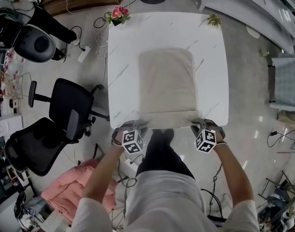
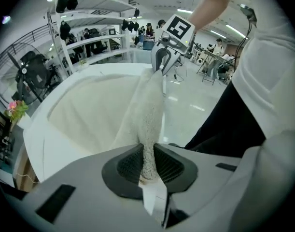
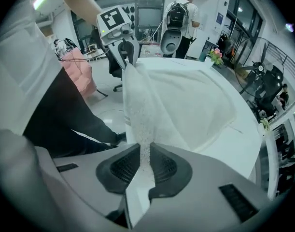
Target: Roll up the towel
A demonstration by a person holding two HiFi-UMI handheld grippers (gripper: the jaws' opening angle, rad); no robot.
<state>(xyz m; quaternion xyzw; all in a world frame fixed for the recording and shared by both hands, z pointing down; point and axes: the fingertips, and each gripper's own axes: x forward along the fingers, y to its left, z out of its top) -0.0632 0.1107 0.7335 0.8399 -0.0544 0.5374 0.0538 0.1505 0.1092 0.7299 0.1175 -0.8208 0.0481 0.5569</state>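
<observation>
Towel (image 1: 166,83) lies flat on the white table (image 1: 122,62), from the centre to the near side, with its near edge lifted into a ridge between the two grippers. Left gripper (image 2: 148,164): jaws almost together, pads pinching the towel's near-left corner, and the cloth runs taut from there across to the other gripper. Right gripper (image 3: 143,164): same, narrow gap, clamped on the near-right corner. Only container I can spot is a small pot (image 1: 116,21) at the table's far-left corner, with pink flowers (image 1: 120,11) in it. Green sprig (image 1: 214,19) at the far-right corner is probably potted too, but it's too small to tell. In the head view the marker cubes and hands cover the jaw tips. Office chairs (image 1: 65,105) and a pink garment (image 1: 70,187) sit to the left, apart from the table.
</observation>
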